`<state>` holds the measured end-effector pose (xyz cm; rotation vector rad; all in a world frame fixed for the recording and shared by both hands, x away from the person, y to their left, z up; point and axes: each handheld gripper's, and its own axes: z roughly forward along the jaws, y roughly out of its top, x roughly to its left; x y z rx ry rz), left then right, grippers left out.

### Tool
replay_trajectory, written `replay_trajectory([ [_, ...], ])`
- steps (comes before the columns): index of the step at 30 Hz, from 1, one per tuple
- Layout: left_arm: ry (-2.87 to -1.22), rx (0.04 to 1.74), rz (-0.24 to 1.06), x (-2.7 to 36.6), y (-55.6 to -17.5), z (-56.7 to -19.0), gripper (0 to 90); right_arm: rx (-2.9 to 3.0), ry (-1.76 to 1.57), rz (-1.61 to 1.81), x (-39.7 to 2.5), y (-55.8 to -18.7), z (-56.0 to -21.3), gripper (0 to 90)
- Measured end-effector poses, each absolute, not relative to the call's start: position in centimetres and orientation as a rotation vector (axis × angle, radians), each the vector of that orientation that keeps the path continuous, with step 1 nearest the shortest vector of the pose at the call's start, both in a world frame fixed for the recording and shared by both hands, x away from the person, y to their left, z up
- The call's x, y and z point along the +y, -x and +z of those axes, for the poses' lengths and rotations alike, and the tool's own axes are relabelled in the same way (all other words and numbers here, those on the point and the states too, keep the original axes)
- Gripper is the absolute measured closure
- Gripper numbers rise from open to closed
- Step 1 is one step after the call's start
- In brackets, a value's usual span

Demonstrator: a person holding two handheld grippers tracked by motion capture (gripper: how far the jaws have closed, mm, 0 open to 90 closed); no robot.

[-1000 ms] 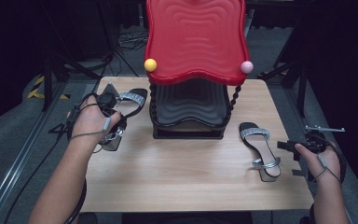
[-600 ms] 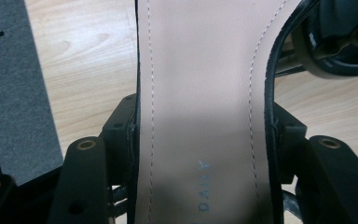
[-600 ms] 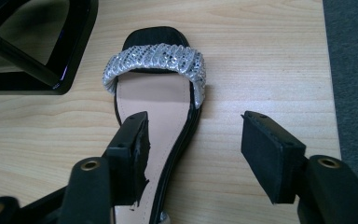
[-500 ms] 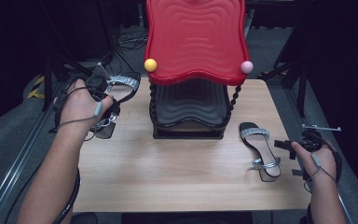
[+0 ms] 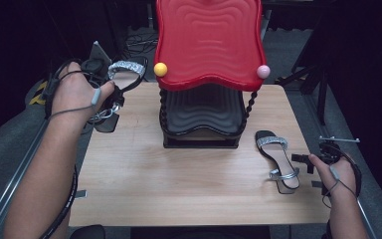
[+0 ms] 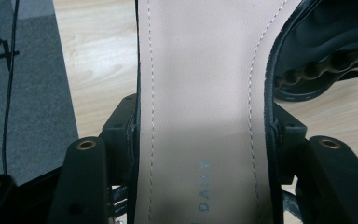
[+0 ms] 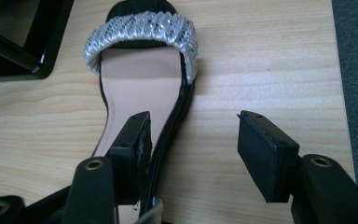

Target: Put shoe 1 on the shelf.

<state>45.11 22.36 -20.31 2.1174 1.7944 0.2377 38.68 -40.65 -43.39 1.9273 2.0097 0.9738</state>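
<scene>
Two sandals: the left gripper [image 5: 110, 102] clamps its jaws across one sandal's [image 6: 205, 93] insole, lifted at upper left for shelving; the right gripper's [image 7: 193, 154] jaws gape beside the other sandal [image 7: 142, 70].

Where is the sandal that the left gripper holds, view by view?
High view: lifted sandal upper left, in the left gripper above the table edge.
Left gripper view: its beige insole runs up the centre between the jaws.
Right gripper view: not in it.
Shared landmark: black rack, top right in the left gripper view.
</scene>
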Motion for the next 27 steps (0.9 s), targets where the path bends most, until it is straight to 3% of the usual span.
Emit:
replay_trajectory([
  [15,-2.112,1.733,0.335,21.1,-44.6,-14.1,42.1,1.991,-1.957,0.944,-41.0,-37.2,-43.9,44.5],
  [20,-2.090,1.678,0.276,20.5,-44.4,-12.2,42.1,2.000,-1.944,0.957,-41.0,-37.5,-43.8,44.0],
  [27,-2.083,1.683,0.317,18.8,-44.1,-10.2,42.1,1.992,-1.967,0.971,-41.6,-37.7,-44.0,43.5],
])
